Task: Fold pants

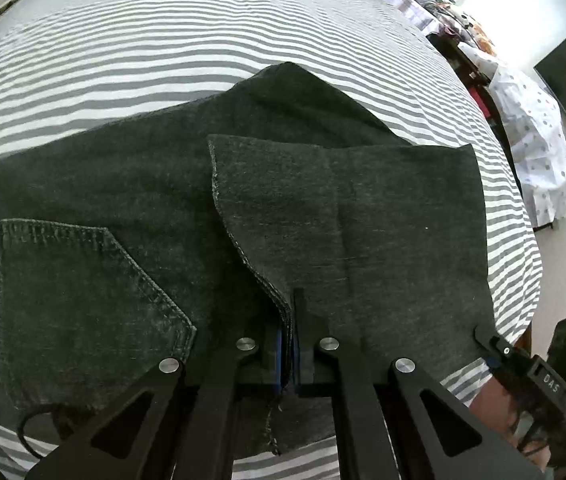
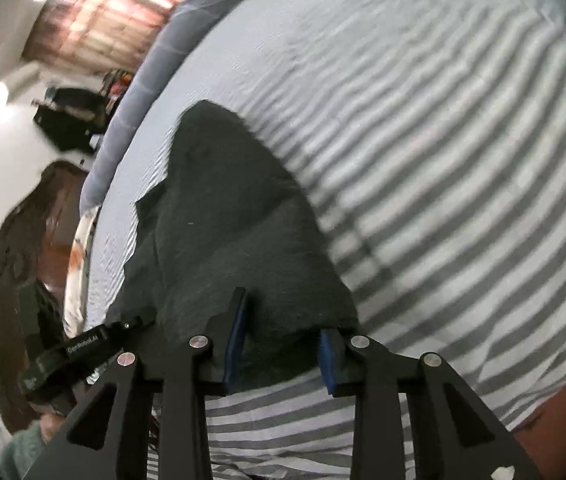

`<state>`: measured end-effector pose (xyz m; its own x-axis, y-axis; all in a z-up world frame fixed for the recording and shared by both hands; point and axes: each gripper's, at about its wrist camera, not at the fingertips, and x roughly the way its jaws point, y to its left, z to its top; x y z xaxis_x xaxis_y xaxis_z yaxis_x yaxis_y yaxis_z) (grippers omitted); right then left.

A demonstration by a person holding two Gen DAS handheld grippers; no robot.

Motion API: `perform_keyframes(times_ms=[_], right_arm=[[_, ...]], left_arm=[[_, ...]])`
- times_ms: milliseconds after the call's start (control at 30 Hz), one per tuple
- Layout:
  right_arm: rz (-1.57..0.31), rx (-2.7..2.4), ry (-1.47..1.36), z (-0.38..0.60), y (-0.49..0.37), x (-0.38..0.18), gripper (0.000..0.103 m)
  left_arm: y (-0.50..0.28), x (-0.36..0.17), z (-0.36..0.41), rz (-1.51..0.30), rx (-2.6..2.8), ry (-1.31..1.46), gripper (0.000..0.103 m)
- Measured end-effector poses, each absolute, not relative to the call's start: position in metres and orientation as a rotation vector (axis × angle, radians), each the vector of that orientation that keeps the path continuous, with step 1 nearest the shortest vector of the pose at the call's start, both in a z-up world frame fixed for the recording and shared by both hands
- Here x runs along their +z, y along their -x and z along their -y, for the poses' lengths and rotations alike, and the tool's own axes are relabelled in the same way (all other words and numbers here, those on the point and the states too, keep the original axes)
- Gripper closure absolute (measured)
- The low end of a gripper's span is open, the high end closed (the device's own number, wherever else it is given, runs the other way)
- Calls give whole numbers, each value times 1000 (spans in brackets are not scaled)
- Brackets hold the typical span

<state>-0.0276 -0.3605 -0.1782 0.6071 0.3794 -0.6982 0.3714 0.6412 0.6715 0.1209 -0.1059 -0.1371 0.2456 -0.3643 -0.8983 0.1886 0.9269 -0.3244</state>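
On striped bedsheet (image 1: 243,40), folded pants (image 1: 123,200)

1. The dark grey denim pants (image 1: 123,208) are showing a coarse, matt weave with raised stitched seams.
2. The grey-and-white striped cloth bed sheet (image 1: 163,40) is looking soft, matt and faintly crinkled.
3. The matt black plastic fingers (image 2: 235,312) are carrying blue, dull pads and shiny round metal rivets (image 2: 198,341).
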Motion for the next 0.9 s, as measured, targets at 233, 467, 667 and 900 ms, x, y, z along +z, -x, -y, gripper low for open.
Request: perform_keyframes(times_ms=[233, 467, 667, 900], right_arm=[[-1028, 21, -829, 354, 29, -167, 69], [-1064, 141, -619, 344, 29, -116, 65], [-939, 82, -448, 335, -27, -86, 65], [-974, 57, -415, 325, -107, -104, 67]], left_arm=[[-121, -129, 95, -1273, -386, 190, 96], [-108, -95, 80, -1168, -298, 134, 95], [-89, -77, 98, -1033, -375, -15, 85], [-87, -116, 109, -1142, -421, -31, 85]])
